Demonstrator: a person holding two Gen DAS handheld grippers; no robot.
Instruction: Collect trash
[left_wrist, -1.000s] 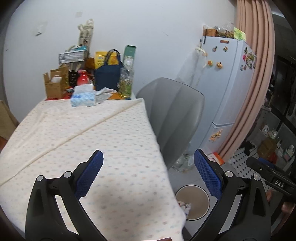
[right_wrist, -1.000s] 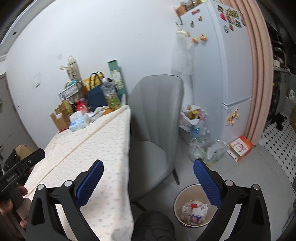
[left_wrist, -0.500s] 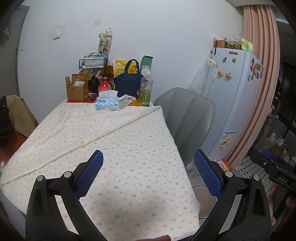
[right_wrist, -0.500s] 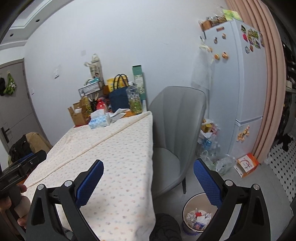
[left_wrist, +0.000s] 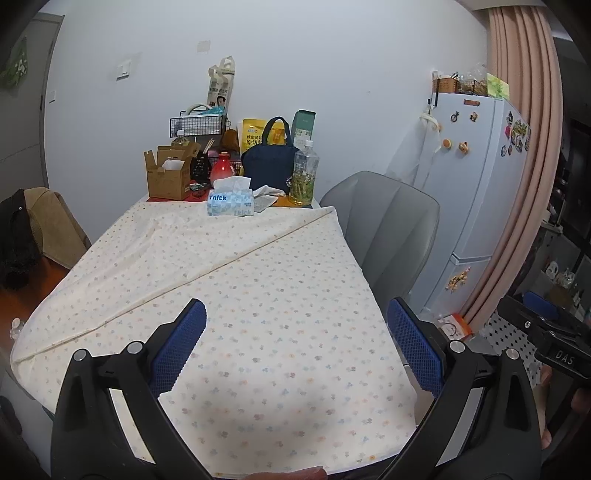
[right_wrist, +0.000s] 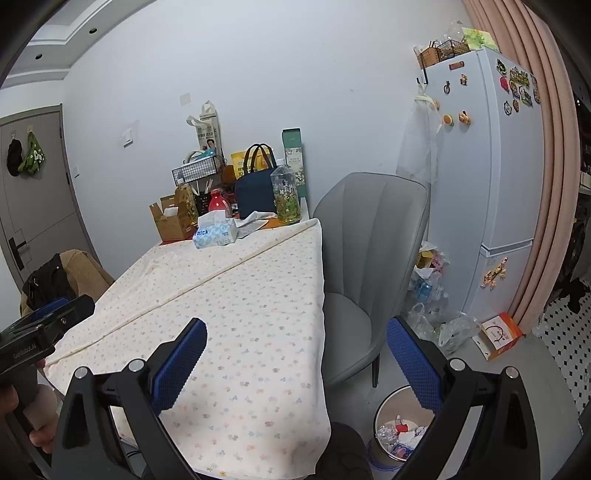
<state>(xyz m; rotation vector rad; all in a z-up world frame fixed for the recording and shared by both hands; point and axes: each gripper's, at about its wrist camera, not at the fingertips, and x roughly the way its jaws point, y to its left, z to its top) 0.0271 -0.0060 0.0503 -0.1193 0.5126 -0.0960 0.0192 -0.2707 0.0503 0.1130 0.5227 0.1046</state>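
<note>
Blue-padded and spread wide, the jaws of the left gripper (left_wrist: 295, 347) and of the right gripper (right_wrist: 295, 362) hold nothing, both hanging over the near end of the table (left_wrist: 258, 295) with its flowered cloth. From where I stand this looks like the searching step: nothing is in hand, and the cloth near the grippers carries no litter. Everything on the table sits at its far end against the wall: a tissue box (left_wrist: 231, 201), with what may be crumpled paper (left_wrist: 266, 197) just to the right of it, though at this range I cannot say whether that is rubbish or something kept. Right of that stands a plastic bottle (left_wrist: 303, 177), behind it a dark blue bag (left_wrist: 270, 162), and at the far left corner of the table an open cardboard box (left_wrist: 168, 176). The trash bin (right_wrist: 400, 432) stands on the floor off the table's near right corner, just in front of the grey chair (right_wrist: 369, 266), and already holds wrappers and scraps. Loose bags and bottles (right_wrist: 432, 295) are heaped on the floor beyond the chair, between the table and the fridge (right_wrist: 480, 184). My guess is the next move calls for choosing a piece, either reaching the length of the table for the paper or dropping the right gripper toward that floor heap, then closing on it and carrying it back to the bin.
</note>
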